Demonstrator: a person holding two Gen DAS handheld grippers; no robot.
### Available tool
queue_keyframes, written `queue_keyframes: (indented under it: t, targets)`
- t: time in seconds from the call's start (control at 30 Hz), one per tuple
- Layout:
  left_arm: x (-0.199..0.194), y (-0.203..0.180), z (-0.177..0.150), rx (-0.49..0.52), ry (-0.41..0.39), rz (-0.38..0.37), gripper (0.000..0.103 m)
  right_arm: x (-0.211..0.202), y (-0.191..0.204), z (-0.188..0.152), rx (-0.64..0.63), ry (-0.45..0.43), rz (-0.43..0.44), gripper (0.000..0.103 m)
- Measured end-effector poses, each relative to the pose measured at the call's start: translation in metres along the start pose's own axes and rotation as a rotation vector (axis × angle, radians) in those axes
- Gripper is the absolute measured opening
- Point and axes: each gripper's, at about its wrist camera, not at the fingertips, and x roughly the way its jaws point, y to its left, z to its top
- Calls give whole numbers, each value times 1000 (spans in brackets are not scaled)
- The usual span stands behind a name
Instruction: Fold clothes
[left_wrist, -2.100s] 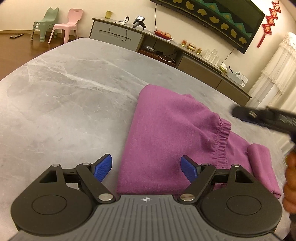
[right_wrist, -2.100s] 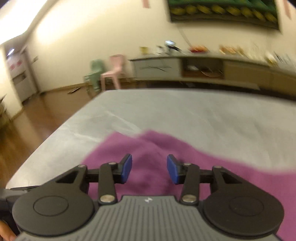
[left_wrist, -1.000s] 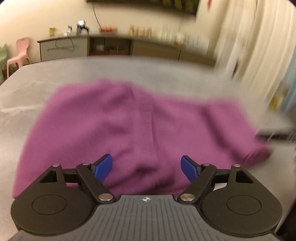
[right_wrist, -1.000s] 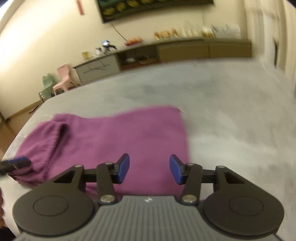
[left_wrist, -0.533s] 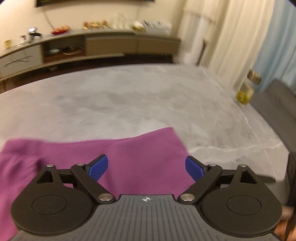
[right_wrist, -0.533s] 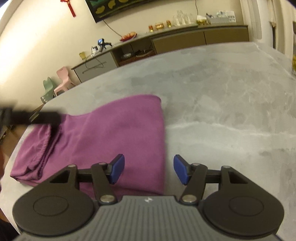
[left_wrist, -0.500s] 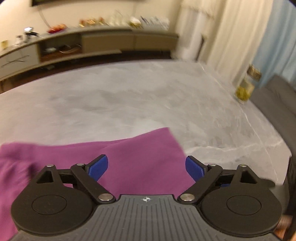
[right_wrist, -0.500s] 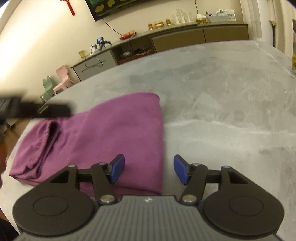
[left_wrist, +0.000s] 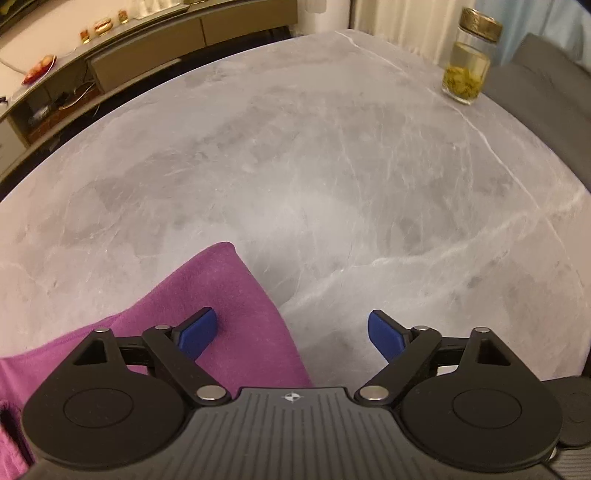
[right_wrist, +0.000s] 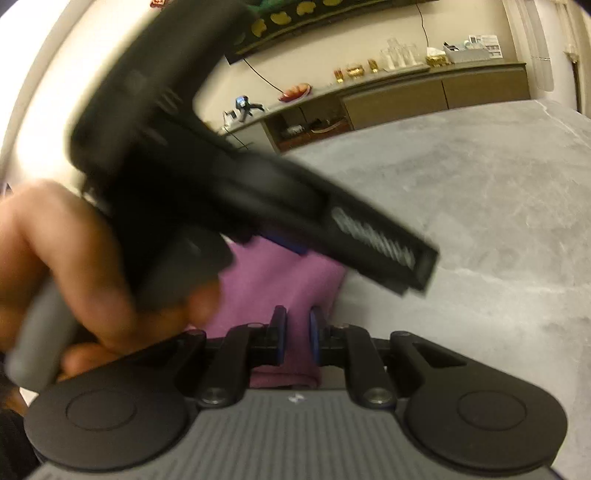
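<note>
A folded purple garment (left_wrist: 207, 314) lies on the grey marble table (left_wrist: 332, 166). In the left wrist view my left gripper (left_wrist: 291, 334) is open over the garment's right edge, its left finger above the cloth and its right finger above bare table. In the right wrist view my right gripper (right_wrist: 295, 334) has its fingers nearly together over the near edge of the garment (right_wrist: 280, 288); I cannot tell if cloth is pinched. The left gripper's body and the hand holding it (right_wrist: 221, 184) cross close in front and hide most of the garment.
A glass jar with a gold lid (left_wrist: 467, 62) stands at the table's far right corner beside a grey chair (left_wrist: 546, 96). A long low cabinet (right_wrist: 406, 96) with dishes and glasses runs along the far wall.
My right gripper has closed from open to nearly shut at the garment's near edge. My left gripper has swung right and now crosses close in front of the right camera.
</note>
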Motion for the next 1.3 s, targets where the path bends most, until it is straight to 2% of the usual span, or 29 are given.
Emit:
queue_keyframes:
  t: [0.03, 0.1, 0.13, 0.23, 0.33, 0.37, 0.43, 0.47, 0.5, 0.53, 0.57, 0.6, 0.67, 0.7, 0.73, 0.77, 0.8, 0.83, 0.87, 0.9, 0.93, 0.97, 1.07, 1.13, 1.17, 1.2, 1.23, 1.27, 1.3]
  targets:
    - [0, 3, -1, -13, -5, -5, 57, 0, 2, 0, -3, -1, 1, 12]
    - [-5, 16, -1, -72, -19, -39, 51, -1, 4, -1, -8, -2, 3, 12]
    - [-7, 21, -2, -87, -25, -49, 38, -2, 5, 0, -7, -6, 10, 12]
    - [-14, 31, -7, -73, -39, -52, 11, -5, 10, 0, -11, -13, 14, 12]
    - [-22, 36, -13, -57, -62, -51, 10, -6, 16, -1, -15, -22, 29, 14]
    - [-25, 38, -15, -60, -70, -51, 9, -8, 17, -3, -15, -30, 18, 18]
    - [-30, 44, -18, -81, -84, -53, 9, -12, 19, -8, -14, -52, -19, 35]
    - [-32, 47, -19, -93, -89, -56, 9, -15, 21, -11, -14, -63, -37, 70]
    - [-34, 50, -20, -104, -93, -64, 9, -17, 22, -13, -14, -74, -56, 92]
    - [-36, 53, -21, -113, -96, -68, 9, -17, 23, -15, -24, -78, -78, 92]
    - [-37, 54, -22, -120, -96, -68, 9, -14, 25, -17, -52, -67, -88, 83]
    - [-37, 55, -23, -125, -96, -68, 9, -9, 29, -19, -78, -46, -77, 57]
    - [-39, 52, -23, -122, -90, -57, 10, -1, 37, -22, -123, -16, -52, 17]
    - [-41, 50, -24, -108, -88, -52, 18, 1, 42, -24, -148, -17, -53, 17]
    - [-45, 47, -26, -87, -84, -59, 48, 1, 50, -25, -189, -33, -58, 17]
    - [-48, 45, -27, -66, -79, -65, 67, -1, 58, -27, -232, -58, -61, 16]
    - [-51, 41, -30, -27, -82, -51, 76, -4, 67, -29, -270, -83, -62, 16]
    - [-54, 36, -34, 35, -95, -11, 42, -7, 73, -30, -296, -107, -57, 16]
    - [-56, 34, -38, 83, -103, 28, 20, -10, 78, -32, -317, -129, -47, 16]
    - [-56, 37, -41, 89, -108, 52, 15, -12, 81, -32, -331, -142, -43, 16]
    - [-59, 43, -42, 62, -122, 49, 15, -12, 82, -33, -329, -148, -47, 17]
    - [-62, 49, -42, 33, -137, 39, 14, -13, 81, -33, -322, -151, -53, 23]
    - [-78, 69, -34, -111, -185, -61, 14, -14, 82, -35, -309, -165, -68, 74]
    - [-91, 78, -27, -182, -224, -130, 14, -15, 84, -36, -331, -157, -74, 72]
    - [-98, 82, -25, -206, -243, -163, 14, -12, 84, -35, -339, -151, -81, 65]
    - [-106, 87, -23, -222, -265, -192, 14, -7, 85, -33, -347, -153, -96, 43]
    - [-115, 93, -23, -236, -289, -215, 14, -4, 86, -31, -358, -159, -114, 30]
    - [-126, 102, -25, -251, -320, -228, 13, 0, 88, -28, -368, -164, -132, 22]
    - [-138, 116, -30, -272, -355, -241, 14, 1, 93, -25, -397, -188, -160, 20]
